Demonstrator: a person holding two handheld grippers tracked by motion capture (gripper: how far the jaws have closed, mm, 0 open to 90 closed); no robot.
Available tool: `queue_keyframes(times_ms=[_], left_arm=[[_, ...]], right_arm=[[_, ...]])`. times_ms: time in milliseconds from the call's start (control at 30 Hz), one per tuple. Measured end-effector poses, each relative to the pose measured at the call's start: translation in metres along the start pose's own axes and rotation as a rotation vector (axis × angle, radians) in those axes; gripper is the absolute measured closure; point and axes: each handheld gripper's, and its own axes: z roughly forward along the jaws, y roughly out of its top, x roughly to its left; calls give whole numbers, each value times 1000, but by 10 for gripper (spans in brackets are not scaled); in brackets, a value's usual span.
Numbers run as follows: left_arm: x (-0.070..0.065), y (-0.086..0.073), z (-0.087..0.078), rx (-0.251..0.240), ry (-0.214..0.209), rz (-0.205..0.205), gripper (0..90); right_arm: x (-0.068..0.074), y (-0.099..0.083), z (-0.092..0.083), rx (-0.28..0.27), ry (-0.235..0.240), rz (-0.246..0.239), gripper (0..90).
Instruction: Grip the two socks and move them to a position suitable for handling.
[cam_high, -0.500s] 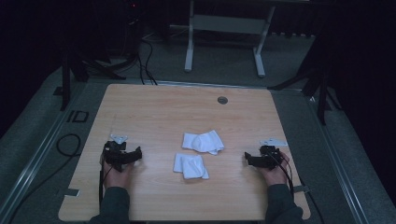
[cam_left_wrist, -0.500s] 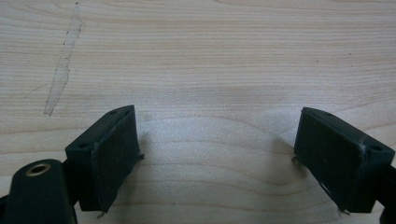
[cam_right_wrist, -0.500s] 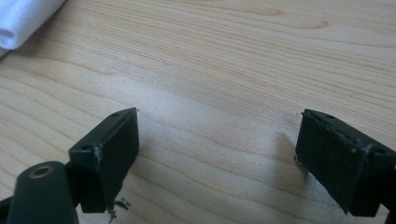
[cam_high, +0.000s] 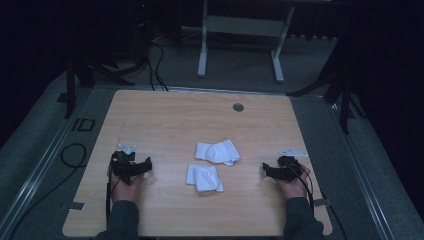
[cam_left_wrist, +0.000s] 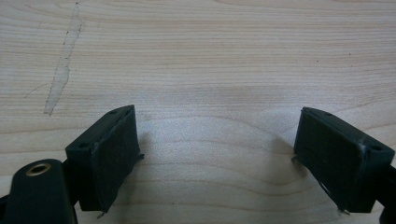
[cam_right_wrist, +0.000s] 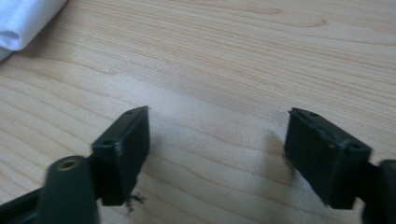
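Two white folded cloths lie near the middle of the wooden table (cam_high: 165, 120): one cloth (cam_high: 216, 152) farther back, the other cloth (cam_high: 204, 178) nearer the person. My left gripper (cam_high: 145, 165) rests on the table at the left, held by a hand, jaws pointing toward the cloths. In the left gripper view the left gripper (cam_left_wrist: 212, 154) stands open over bare wood. My right gripper (cam_high: 266, 171) rests at the right, jaws pointing left. In the right gripper view the right gripper (cam_right_wrist: 217, 149) is open and empty, with a corner of white cloth (cam_right_wrist: 23, 18) at the top left.
A small round grommet (cam_high: 238, 107) sits in the table near its far edge. A pale scuff mark (cam_left_wrist: 63, 70) runs along the wood ahead of the left jaws. Beyond the table stand a metal frame (cam_high: 240, 30), cables and dark floor.
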Motion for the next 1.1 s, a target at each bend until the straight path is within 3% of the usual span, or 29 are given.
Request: queue_keyframes(times_ms=[33, 267, 467, 500, 700, 833, 1100], left_arm=[[0, 0, 0, 0, 0, 0, 139], [0, 0, 0, 1, 0, 1, 139], [0, 0, 0, 0, 0, 1, 139], [0, 0, 0, 0, 0, 0, 139], [0, 0, 0, 0, 0, 0, 139], [0, 0, 0, 0, 0, 0, 139], [0, 0, 0, 1, 0, 0, 139]], right_arm=[[1, 0, -3, 3, -13, 10, 349], [8, 4, -16, -21, -29, -12, 503], [16, 8, -26, -33, 5, -47, 638], [19, 10, -28, -33, 19, -66, 697], [32, 13, -34, -31, 49, -131, 842], [42, 14, -36, -26, 68, -166, 894], [59, 17, -37, -21, 116, -201, 896]])
